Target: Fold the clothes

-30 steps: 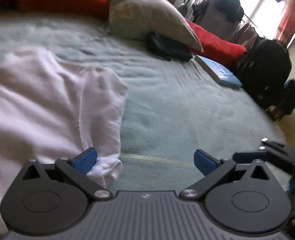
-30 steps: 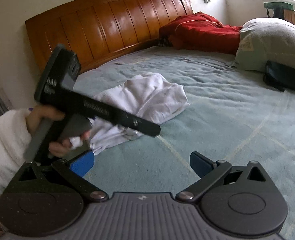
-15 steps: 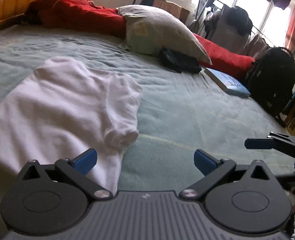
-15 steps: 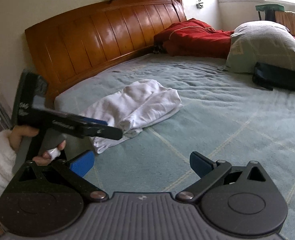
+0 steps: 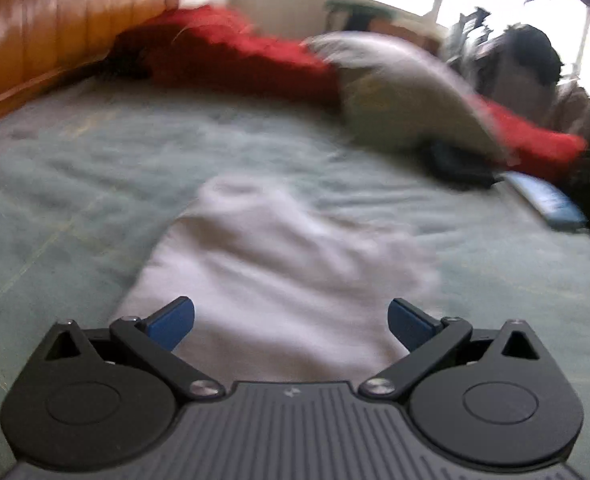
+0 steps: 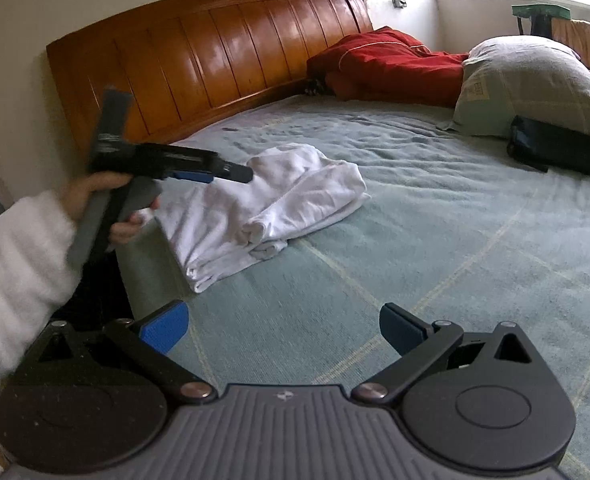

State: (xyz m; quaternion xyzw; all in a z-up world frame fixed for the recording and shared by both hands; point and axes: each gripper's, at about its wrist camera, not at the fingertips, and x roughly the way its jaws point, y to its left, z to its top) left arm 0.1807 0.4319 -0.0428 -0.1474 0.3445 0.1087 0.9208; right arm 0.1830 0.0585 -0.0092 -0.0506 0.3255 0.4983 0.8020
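The white cotton garment [image 6: 271, 204], folded into a loose bundle, lies on the pale green bedspread [image 6: 435, 248] left of centre in the right wrist view, nearer the wooden headboard [image 6: 215, 56] than the grey pillow [image 6: 535, 84]. Half a second ago the left gripper [image 5: 291, 320] looked across the bed with the cloth at lower left; now, in a blurred view, the cloth fills the lower middle between its spread blue fingertips. The right gripper [image 6: 281, 326] hangs over bare bedspread, its jaws wide apart and empty as before.
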